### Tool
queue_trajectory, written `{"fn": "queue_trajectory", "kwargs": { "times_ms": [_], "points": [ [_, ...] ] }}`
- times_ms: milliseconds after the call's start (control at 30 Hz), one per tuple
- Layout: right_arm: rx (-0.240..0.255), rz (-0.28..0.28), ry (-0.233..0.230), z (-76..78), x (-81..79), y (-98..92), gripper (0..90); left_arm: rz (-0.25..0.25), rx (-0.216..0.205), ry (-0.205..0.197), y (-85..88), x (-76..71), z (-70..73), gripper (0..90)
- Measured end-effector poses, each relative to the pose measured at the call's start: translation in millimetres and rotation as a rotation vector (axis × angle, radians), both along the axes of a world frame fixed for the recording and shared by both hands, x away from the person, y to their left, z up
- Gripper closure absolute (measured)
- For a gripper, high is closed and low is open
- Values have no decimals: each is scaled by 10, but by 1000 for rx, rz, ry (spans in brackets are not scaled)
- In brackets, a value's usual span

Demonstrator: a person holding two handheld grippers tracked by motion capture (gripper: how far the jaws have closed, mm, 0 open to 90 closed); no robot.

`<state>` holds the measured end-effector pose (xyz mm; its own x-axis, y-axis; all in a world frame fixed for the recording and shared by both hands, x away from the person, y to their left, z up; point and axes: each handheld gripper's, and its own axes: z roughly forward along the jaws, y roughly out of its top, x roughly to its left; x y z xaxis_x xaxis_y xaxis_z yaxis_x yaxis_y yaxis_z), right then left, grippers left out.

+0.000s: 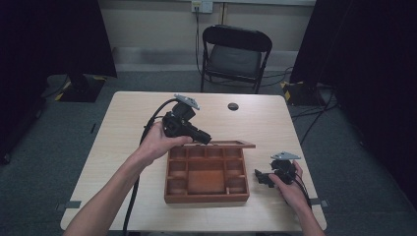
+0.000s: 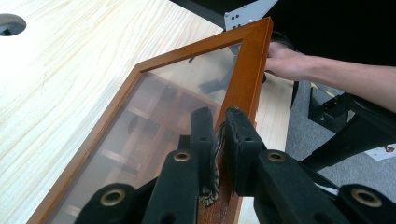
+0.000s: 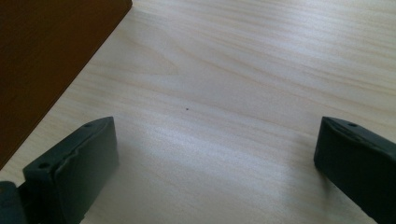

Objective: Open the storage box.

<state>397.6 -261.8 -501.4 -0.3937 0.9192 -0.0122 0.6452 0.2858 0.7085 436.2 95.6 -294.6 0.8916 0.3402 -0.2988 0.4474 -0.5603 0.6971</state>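
1. In the high view the left gripper (image 1: 189,129) sits left of centre, above the back left corner of the wooden box (image 1: 206,195). Its jaws point toward the right of the frame and are clamped on the front rail of the box's lid (image 1: 231,144).
2. The left gripper view shows that grip close up: the two jaws, nearly together, pinch the lid's wooden frame (image 2: 243,88) at lower centre of the frame, just by a small metal catch (image 2: 212,196).
3. The lid is a glass pane in a wooden frame. In the high view it stands raised along the box's back edge, so that it shows as a thin strip running left to right across the frame.
4. The box itself lies at the centre of the worktop (image 1: 133,123), open, its compartments facing up. Its long sides run left to right.
5. The relation that matters: the lid swings about the back edge, so I judge the left gripper must follow that arc, up and back or down toward the front.
6. The right gripper (image 1: 268,177) rests on the worktop at lower right, just beside the box's right wall, jaws apart with nothing between them and pointing at the box. The left is the nearer one to the lid.
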Motion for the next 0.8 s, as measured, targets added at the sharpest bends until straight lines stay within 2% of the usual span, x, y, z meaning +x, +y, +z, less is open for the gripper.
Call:
{"fn": "queue_trajectory", "kwargs": {
  "times_ms": [133, 167, 233, 300, 333, 800],
  "points": [
    [0, 0, 0, 0, 0, 0, 0, -6, 7, -4, 2, 5, 5, 823],
    [0, 0, 0, 0, 0, 0, 0, 7, 19, -10, -3, -2, 13, 822],
    [-1, 1, -1, 0, 1, -1, 0, -5, 4, -6, 0, 4, 4, 823],
    [0, 0, 0, 0, 0, 0, 0, 5, 17, -8, -3, -1, 12, 823],
    [-1, 1, -1, 0, 1, -1, 0, -1, 4, -2, -2, 2, 5, 822],
    [1, 0, 1, 0, 0, 0, 0, -5, 3, -2, -7, 0, 2, 823]
  ]
}}
